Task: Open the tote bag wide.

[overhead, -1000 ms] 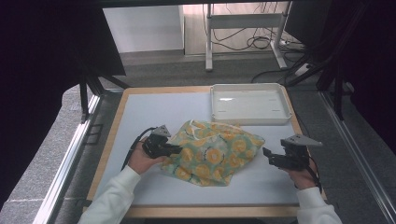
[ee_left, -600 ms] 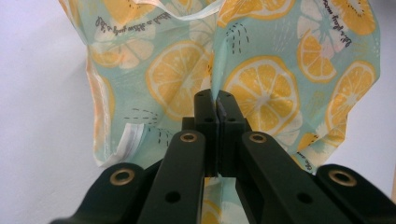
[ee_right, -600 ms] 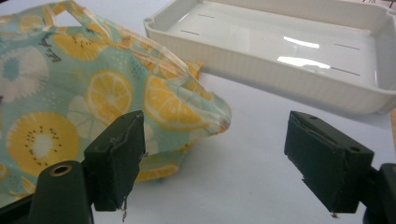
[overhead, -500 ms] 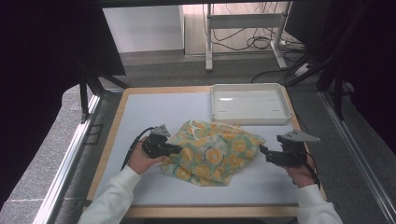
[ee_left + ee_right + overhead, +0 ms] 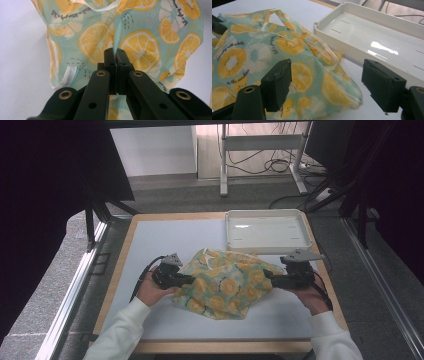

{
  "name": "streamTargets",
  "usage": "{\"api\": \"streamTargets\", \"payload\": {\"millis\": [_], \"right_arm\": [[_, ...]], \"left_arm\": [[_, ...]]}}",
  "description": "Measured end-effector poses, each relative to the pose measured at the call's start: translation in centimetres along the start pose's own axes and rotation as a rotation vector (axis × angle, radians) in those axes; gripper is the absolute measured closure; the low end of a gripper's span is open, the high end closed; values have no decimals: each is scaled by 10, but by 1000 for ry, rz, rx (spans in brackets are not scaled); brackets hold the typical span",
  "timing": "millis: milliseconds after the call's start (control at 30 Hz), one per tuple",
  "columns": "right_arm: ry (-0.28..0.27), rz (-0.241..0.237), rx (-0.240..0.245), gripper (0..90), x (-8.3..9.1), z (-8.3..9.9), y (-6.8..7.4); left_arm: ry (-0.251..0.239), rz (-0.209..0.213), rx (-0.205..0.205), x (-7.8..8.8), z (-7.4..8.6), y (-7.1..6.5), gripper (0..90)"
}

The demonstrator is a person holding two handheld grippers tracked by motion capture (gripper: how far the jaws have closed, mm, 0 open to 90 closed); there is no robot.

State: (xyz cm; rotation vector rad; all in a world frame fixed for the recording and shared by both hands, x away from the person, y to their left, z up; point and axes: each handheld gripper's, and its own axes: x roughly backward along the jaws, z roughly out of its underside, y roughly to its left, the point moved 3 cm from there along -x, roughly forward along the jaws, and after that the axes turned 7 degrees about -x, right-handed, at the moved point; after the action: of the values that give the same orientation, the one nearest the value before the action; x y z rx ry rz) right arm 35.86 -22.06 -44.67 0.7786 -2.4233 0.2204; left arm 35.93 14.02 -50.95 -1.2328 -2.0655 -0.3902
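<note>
The lemon-print bag (image 5: 227,282) lies crumpled on the white table mat (image 5: 150,240), between the two grippers and just short of the white tray (image 5: 265,231). The left gripper (image 5: 186,279) has its jaws pressed together on the bag's edge; in the left gripper view a fold of fabric (image 5: 115,53) is pinched right at the tips, with a handle loop (image 5: 100,8) beyond them. The right gripper (image 5: 267,276) is at the opposite edge, jaws wide apart though they have just been closing a little, nothing gripped. In the right gripper view, the bag's corner (image 5: 352,98) sits between and just below the pads, the tray off past the right-hand jaw. I'd say the step is taking hold of this far edge. To do it well: dip the tips so one layer of hem slides fully between the pads, close firmly, and keep the left clamp steady so the fabric doesn't drag.
</note>
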Motion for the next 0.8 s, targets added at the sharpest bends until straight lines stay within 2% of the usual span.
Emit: {"api": "streamTargets", "payload": {"millis": [33, 200, 233, 400, 700, 800], "right_arm": [[12, -14, 12, 251, -7, -4, 3], [20, -48, 14, 255, -21, -13, 8], [25, -67, 13, 255, -27, -17, 11], [38, -85, 24, 256, -35, -20, 16], [63, -79, 23, 268, -38, -15, 13], [55, -51, 22, 307, -43, -13, 11]], "left_arm": [[0, -1, -1, 0, 0, 0, 900], [3, -3, 0, 0, 0, 0, 900], [4, -5, 1, -1, 0, 0, 900], [1, -5, 3, -2, 0, 0, 900], [3, -3, 5, -2, 0, -1, 900], [6, -3, 7, -2, 1, 0, 900]]}}
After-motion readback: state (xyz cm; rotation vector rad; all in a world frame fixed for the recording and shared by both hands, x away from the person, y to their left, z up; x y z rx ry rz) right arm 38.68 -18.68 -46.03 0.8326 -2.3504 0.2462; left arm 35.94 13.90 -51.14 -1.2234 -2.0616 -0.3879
